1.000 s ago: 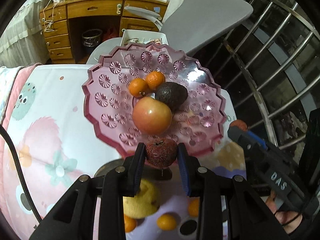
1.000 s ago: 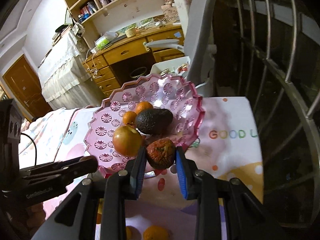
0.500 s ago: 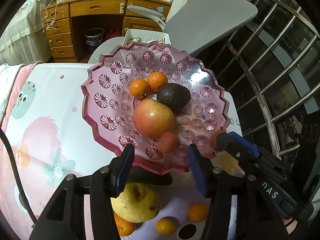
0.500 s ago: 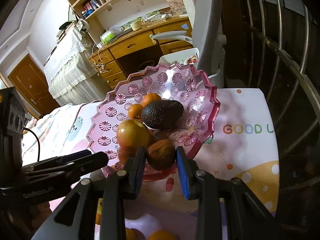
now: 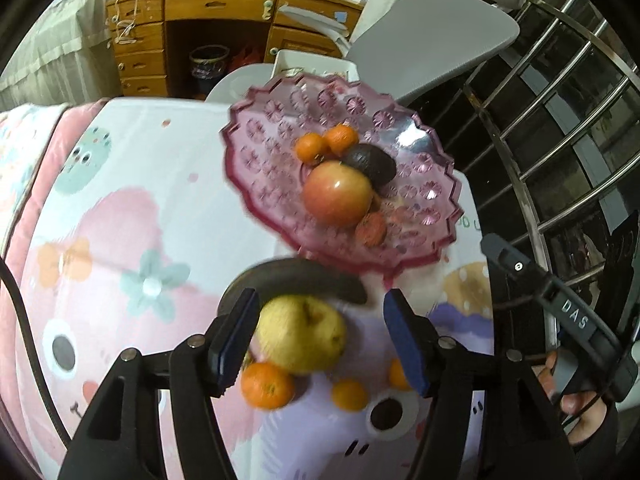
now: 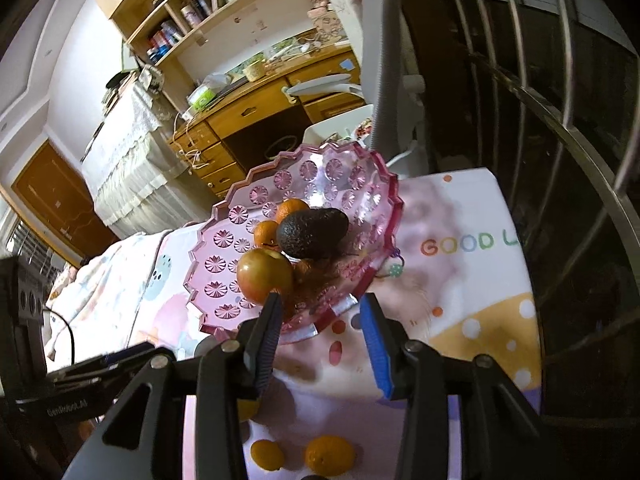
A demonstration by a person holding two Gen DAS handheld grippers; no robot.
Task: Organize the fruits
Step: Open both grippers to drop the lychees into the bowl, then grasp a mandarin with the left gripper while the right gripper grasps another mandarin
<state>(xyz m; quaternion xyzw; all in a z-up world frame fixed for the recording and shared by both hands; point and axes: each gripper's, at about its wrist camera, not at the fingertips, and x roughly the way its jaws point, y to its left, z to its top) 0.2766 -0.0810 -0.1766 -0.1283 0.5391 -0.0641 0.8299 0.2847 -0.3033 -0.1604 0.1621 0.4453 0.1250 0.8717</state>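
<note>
A pink scalloped fruit plate (image 5: 272,168) (image 6: 236,256) on a dark stand (image 5: 296,280) holds a red apple (image 5: 337,193) (image 6: 264,275), a dark avocado (image 5: 370,163) (image 6: 313,231), two small oranges (image 5: 325,142) (image 6: 280,220) and wrinkled reddish fruits (image 5: 371,230) (image 6: 310,270). My left gripper (image 5: 320,332) is open around a yellow pear (image 5: 301,334) lying on the cloth. Small oranges (image 5: 267,385) (image 6: 330,456) lie near it. My right gripper (image 6: 322,336) is open and empty below the plate's front rim; it also shows in the left wrist view (image 5: 560,312).
A cartoon-print cloth (image 5: 120,240) covers the table. A grey chair (image 5: 432,36) and a wooden desk (image 5: 200,12) stand behind it. Metal railing bars (image 5: 560,120) run along the right side.
Both grippers opened and let their wrinkled reddish fruits go onto the plate. Both pulled back from the plate; the left one dropped toward the yellow pear.
</note>
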